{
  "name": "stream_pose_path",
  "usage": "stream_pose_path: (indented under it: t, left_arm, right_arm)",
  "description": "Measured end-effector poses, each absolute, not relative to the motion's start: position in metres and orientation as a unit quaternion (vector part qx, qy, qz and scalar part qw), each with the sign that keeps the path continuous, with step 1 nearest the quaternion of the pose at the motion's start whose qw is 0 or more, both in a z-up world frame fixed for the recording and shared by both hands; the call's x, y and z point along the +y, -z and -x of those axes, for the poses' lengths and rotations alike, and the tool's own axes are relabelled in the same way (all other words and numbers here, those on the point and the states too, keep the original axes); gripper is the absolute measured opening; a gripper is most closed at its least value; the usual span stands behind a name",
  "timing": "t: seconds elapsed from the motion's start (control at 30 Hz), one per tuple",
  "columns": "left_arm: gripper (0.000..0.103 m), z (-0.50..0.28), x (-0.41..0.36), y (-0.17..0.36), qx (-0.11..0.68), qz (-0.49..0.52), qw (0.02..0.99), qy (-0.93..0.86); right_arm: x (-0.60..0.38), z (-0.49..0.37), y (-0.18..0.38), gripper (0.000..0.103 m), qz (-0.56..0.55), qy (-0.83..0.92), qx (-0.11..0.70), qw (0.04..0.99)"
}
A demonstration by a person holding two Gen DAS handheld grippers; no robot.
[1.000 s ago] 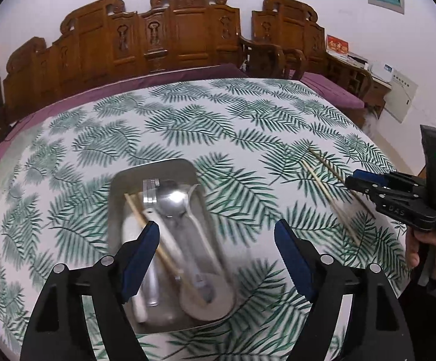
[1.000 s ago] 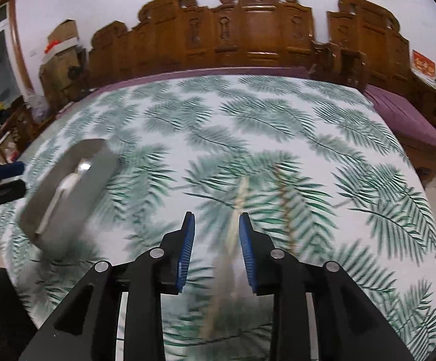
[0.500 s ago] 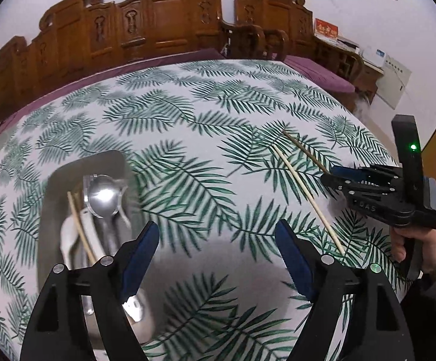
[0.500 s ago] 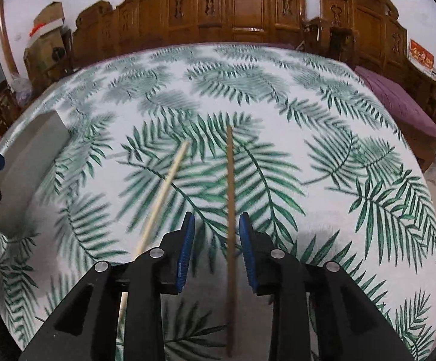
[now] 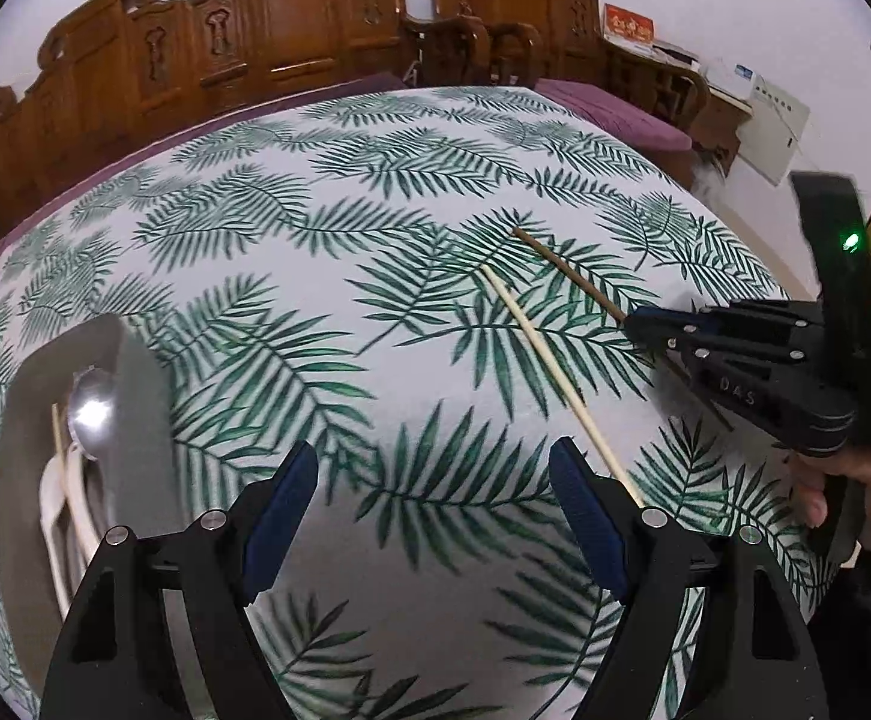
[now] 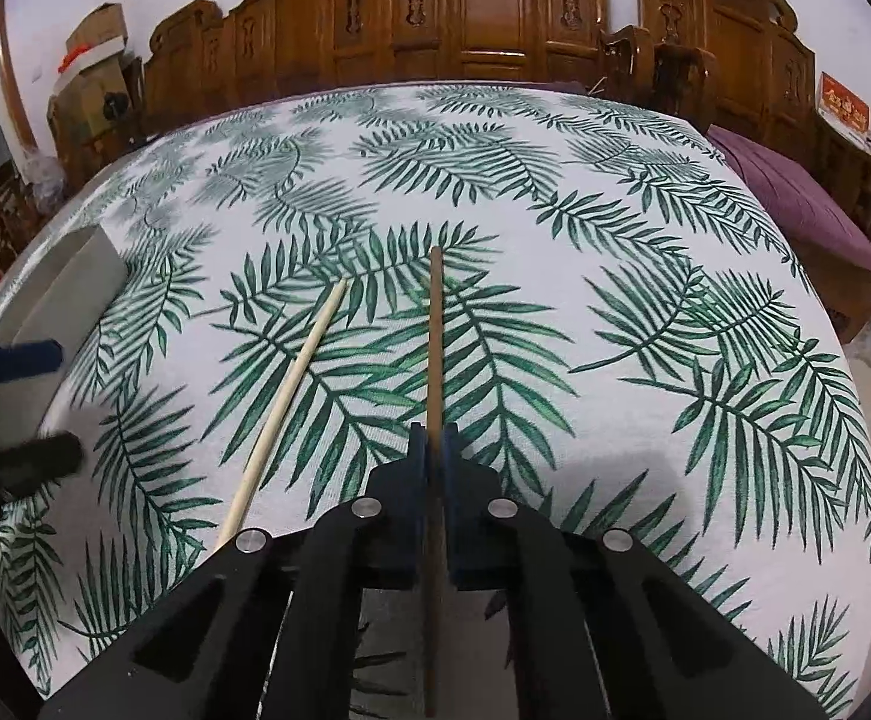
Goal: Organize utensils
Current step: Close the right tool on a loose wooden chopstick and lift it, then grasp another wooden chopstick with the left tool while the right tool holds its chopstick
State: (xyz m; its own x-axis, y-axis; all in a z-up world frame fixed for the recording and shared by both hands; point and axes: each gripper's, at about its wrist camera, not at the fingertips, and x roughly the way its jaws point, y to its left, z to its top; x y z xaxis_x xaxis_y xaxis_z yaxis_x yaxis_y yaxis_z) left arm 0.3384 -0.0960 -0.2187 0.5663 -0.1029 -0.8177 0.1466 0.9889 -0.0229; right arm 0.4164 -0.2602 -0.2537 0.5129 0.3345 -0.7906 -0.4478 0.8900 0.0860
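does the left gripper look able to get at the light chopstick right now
Probably yes. The left gripper is open, and the light chopstick lies bare on the tablecloth beside its right finger. The right gripper is shut on the dark chopstick alongside, apart from it.

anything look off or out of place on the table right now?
Two mismatched chopsticks lie outside the metal tray that holds the other utensils: a dark chopstick, clamped in the right gripper, and a pale chopstick loose on the tablecloth beside it. The left gripper is open. Nothing looks spilled or broken.
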Motion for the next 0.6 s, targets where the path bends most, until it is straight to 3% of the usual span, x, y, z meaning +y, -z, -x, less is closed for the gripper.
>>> stream_pose_path:
  t: [0.37,0.6]
  left_arm:
    - [0.075,-0.364,-0.127,0.234,0.467,-0.028,0.88,0.083]
    - [0.052,-0.374,-0.147,0.239,0.468,-0.024,0.877,0.102]
  right_arm:
    - [-0.282,-0.423,0.235,0.006,0.019,-0.227,0.416,0.881]
    - [-0.287,-0.426,0.232,0.006,0.006,-0.228,0.414,0.881]
